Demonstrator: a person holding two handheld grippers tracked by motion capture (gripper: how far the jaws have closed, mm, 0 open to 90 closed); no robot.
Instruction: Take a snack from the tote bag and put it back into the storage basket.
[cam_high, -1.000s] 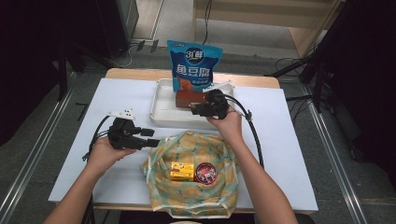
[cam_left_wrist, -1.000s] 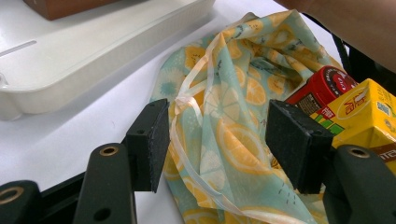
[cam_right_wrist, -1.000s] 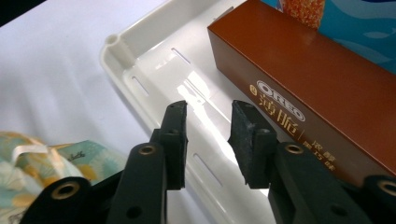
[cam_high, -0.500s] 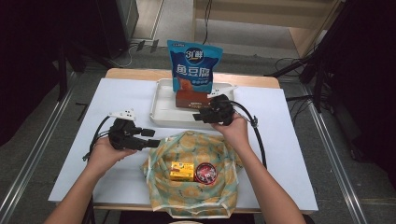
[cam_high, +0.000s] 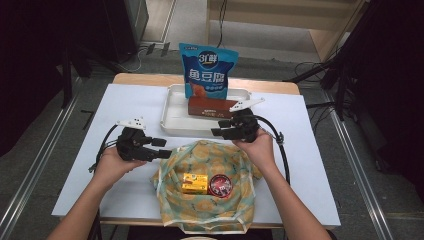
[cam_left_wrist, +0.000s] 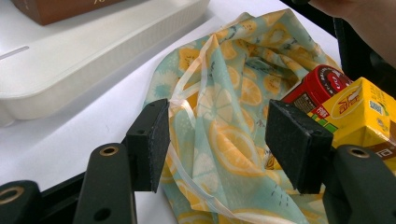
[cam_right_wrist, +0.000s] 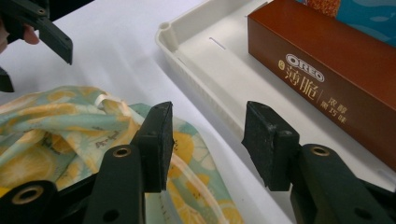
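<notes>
From the high view, a brown box (cam_high: 212, 107) lies flat in the white tray (cam_high: 172, 125) in front of an upright blue pouch (cam_high: 208, 71), its long axis running across the surface, parallel to the tray's near wall. The right gripper (cam_high: 216, 132) sits just off the tray's near edge, above the far rim of a lemon-print bag (cam_high: 207, 207) holding a yellow carton (cam_high: 194, 183) and a red can (cam_high: 220, 184); the left gripper (cam_high: 167, 153) rests at the bag's left rim. In the left gripper view, its jaws are spread apart, with the bag's edge and drawstring (cam_left_wrist: 187, 105) between them but unpinched. In the right gripper view, the jaws have just been opening and stand released with nothing between them; the box's printed face points up and its length runs away to the upper left. The box placement looks finished; the likely next move is fetching the carton or can, which calls for swinging the right gripper back over the bag's mouth.
</notes>
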